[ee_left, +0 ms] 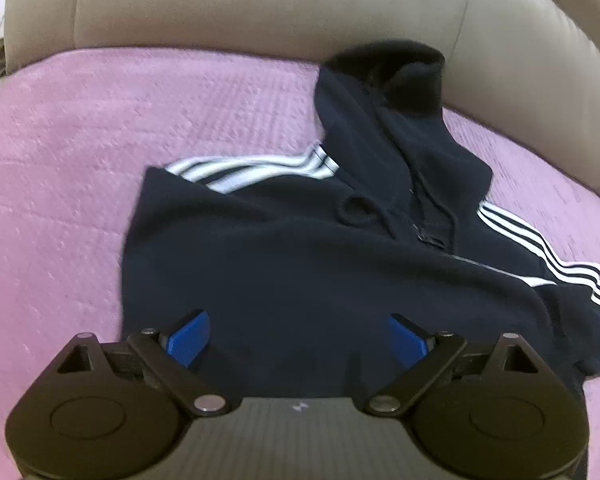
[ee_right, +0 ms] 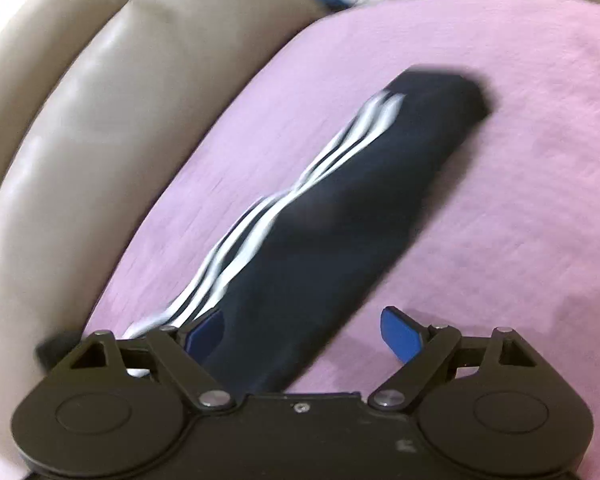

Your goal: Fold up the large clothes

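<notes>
Here the right claw [ee_right: 302, 336], jaws apart and empty, has one striped sleeve [ee_right: 332, 216] running straight ahead from between them, long axis away and slightly right. The left claw [ee_left: 298, 338], also spread, hovers over the one dark hoodie [ee_left: 300, 248] on the pink cover [ee_left: 80, 160]; its hood [ee_left: 388, 76] lies far ahead.
</notes>
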Motion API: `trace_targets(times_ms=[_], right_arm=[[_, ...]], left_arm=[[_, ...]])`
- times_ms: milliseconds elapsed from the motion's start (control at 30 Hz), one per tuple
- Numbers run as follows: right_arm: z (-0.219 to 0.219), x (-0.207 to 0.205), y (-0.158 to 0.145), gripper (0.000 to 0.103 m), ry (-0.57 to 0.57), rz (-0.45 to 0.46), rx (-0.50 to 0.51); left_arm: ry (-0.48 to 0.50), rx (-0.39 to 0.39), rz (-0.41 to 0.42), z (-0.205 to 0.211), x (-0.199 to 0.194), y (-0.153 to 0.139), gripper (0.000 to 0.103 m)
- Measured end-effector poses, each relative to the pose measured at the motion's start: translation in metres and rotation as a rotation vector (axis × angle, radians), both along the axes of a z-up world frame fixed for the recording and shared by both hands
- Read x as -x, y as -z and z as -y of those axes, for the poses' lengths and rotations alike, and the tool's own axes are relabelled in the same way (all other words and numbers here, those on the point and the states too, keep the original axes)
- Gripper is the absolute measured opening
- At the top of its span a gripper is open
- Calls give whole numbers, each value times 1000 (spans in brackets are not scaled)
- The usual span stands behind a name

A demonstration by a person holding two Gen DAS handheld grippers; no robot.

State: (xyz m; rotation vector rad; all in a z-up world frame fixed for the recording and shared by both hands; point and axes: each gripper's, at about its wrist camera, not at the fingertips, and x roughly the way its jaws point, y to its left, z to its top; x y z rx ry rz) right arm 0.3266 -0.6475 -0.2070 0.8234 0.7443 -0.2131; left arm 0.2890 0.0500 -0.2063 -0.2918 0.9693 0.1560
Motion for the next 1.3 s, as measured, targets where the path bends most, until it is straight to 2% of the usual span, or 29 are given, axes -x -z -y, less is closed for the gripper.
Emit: trace_targets(times_ms=[100, 200, 300, 333, 367, 400, 433, 500, 600, 733, 867, 1000, 1100, 1200, 1300], right_arm=[[37, -1, 11, 101, 93, 21, 25], [60, -10, 28, 103, 157, 135, -64], [64, -32, 29, 103, 170, 149, -14], [59, -41, 29, 92, 176, 148, 16], [56, -47, 28, 74, 192, 142, 32], [55, -52, 27, 6, 215, 122, 35], [58, -56, 29, 9, 240, 92, 21], [53, -57, 21, 8, 269, 133, 33], [47, -54, -10, 8, 269, 216, 98], [44, -46, -60, 8, 266, 357, 55], [6, -39, -118, 8, 175, 529, 71], [-70, -21, -176, 8, 7, 721, 37], [-141, -8, -214, 8, -143, 825, 18], [-213, 5, -234, 8, -281, 889, 7], [-289, 16, -236, 8, -431, 905, 18]], left_arm=[[0, 22, -25, 13, 1, 1, 96], [2, 13, -17, 25, 6, -3, 96], [-10, 4, -2, 32, 12, -6, 96], [-16, 1, -1, 33, 15, -6, 96], [-21, -1, -3, 34, 17, -6, 96], [-23, -4, -3, 34, 19, -6, 96], [-26, -9, 0, 34, 21, -7, 96], [-31, -16, 9, 30, 26, -9, 96], [-36, -33, 24, 23, 32, -15, 96], [-69, -32, 51, 7, 36, -21, 96], [-109, 35, 75, -9, 40, -24, 96], [-123, 67, 98, -21, 49, -30, 96], [-143, 84, 120, -32, 58, -37, 96], [-172, 107, 136, -48, 68, -44, 96], [-190, 126, 159, -65, 78, -51, 96]])
